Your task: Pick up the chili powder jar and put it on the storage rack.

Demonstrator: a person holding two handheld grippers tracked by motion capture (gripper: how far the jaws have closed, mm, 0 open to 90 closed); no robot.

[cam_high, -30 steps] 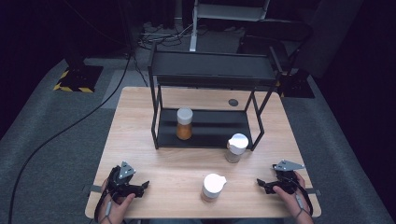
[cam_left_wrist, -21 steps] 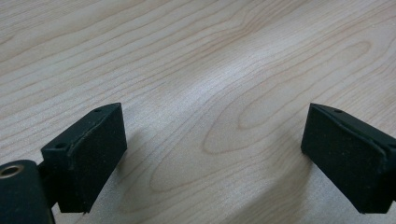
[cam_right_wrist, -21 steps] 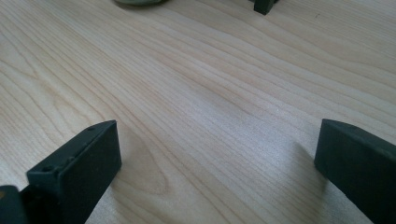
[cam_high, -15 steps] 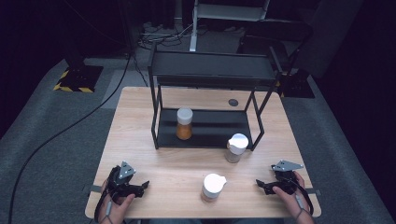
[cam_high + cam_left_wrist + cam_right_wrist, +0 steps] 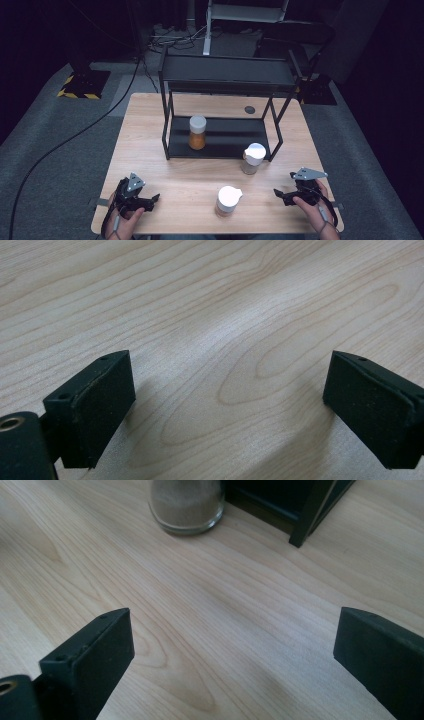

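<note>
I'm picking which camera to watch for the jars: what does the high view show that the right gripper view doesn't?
High view alone: the black rack with the orange-filled jar on its lower shelf, the near white-lidded jar by the table's front edge, the left tool, both hands, and the floor around.

Right gripper view alone: a close look between the right tool and its wide-apart jaws, with the glass base of a jar and its pale brown filling.

Both: the wooden table, the jar beside the rack, and the rack's front right leg.

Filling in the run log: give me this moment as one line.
left gripper: open, low over table | right gripper: open, low over table | two jars on table | orange jar on rack
</note>
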